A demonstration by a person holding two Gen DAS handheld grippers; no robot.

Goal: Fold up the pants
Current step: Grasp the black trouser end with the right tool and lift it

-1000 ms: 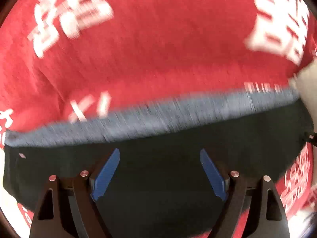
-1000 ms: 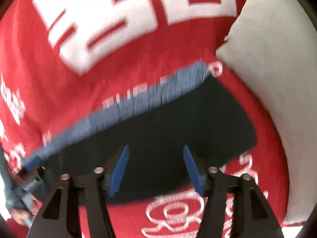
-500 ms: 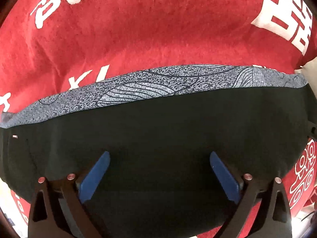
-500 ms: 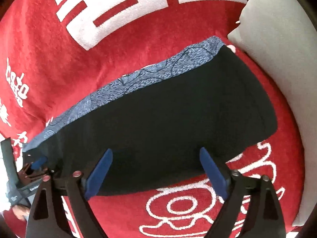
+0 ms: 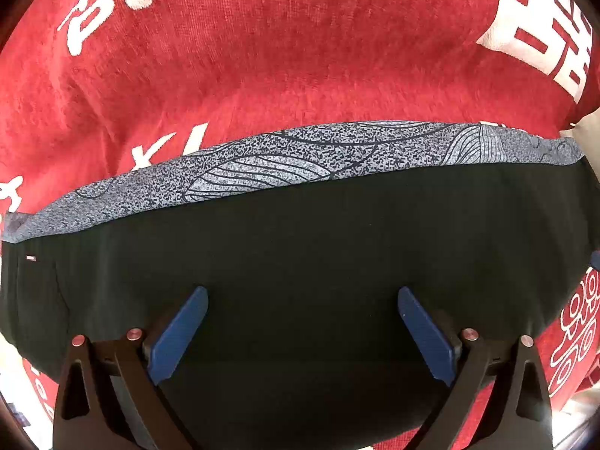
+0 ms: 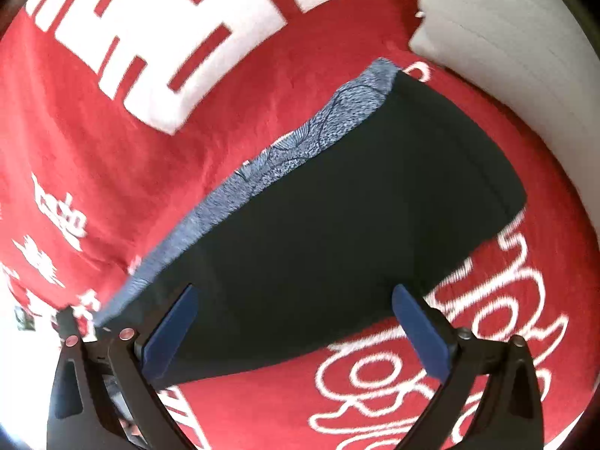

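Observation:
Black pants (image 5: 300, 262) lie folded flat on a red blanket (image 5: 281, 56), with a grey-blue patterned waistband (image 5: 300, 157) along their far edge. My left gripper (image 5: 302, 326) is open and empty, hovering over the black cloth. In the right wrist view the pants (image 6: 356, 225) run diagonally, the waistband (image 6: 300, 150) on the upper left side. My right gripper (image 6: 294, 330) is open and empty above the pants' near edge.
The red blanket (image 6: 112, 168) carries large white characters (image 6: 168, 37) and white line drawings (image 6: 450, 375). A pale grey pillow (image 6: 525, 56) lies at the upper right, close to the pants' far corner; its edge shows in the left wrist view (image 5: 588, 127).
Both grippers opened wide and drew back a little from the pants. The pants now lie still and flat on the blanket.

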